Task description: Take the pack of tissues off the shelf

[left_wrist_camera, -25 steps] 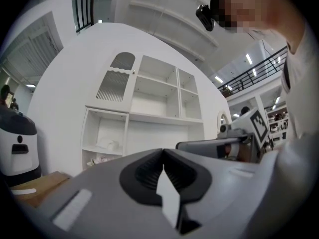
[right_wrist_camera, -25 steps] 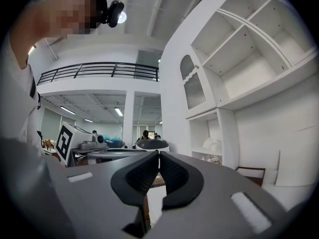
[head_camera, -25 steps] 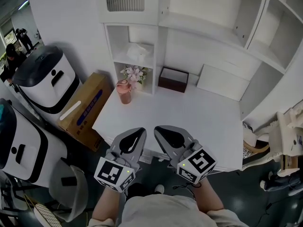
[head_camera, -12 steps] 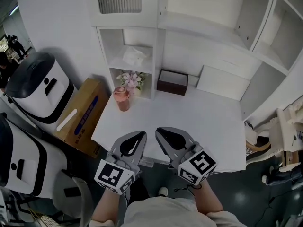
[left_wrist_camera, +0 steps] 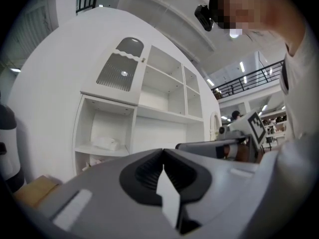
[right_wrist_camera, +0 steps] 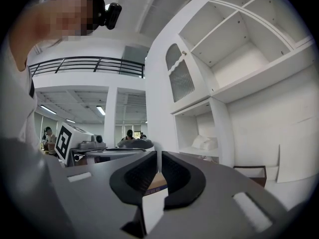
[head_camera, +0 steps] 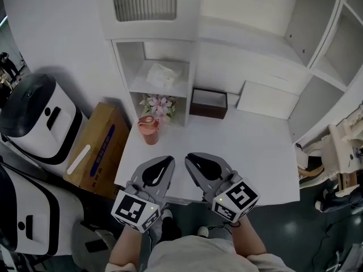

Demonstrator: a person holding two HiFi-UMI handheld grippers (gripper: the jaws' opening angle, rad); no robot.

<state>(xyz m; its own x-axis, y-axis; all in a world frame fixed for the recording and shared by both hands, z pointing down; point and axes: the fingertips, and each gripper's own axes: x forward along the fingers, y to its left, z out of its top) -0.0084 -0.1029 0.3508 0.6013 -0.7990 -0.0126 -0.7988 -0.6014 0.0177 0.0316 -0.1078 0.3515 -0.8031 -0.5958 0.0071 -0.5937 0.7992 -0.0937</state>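
Observation:
The pack of tissues [head_camera: 161, 74] is a soft white bundle on the middle shelf of a narrow white shelf unit [head_camera: 123, 75]; it also shows in the left gripper view [left_wrist_camera: 105, 143] and the right gripper view [right_wrist_camera: 205, 142]. Both grippers are held side by side, level, at the near edge of the white table [head_camera: 249, 146], well short of the shelf. My left gripper [head_camera: 169, 159] [left_wrist_camera: 163, 152] is shut and empty. My right gripper [head_camera: 188, 157] [right_wrist_camera: 158, 156] has just been opening: a thin slit shows between its tips, with nothing in it.
Below the tissues stand pink flowers [head_camera: 159, 103], with a pink cup [head_camera: 148, 129] on the table in front. A dark open box [head_camera: 208, 102] and a flat white box [head_camera: 266, 100] sit by the back wall. A cardboard carton [head_camera: 96, 146] and white machines [head_camera: 37, 115] stand at the left.
The person has moved closer to the table with both grippers; the shelf unit now looks nearer and more central. The right jaws show a thin slit.

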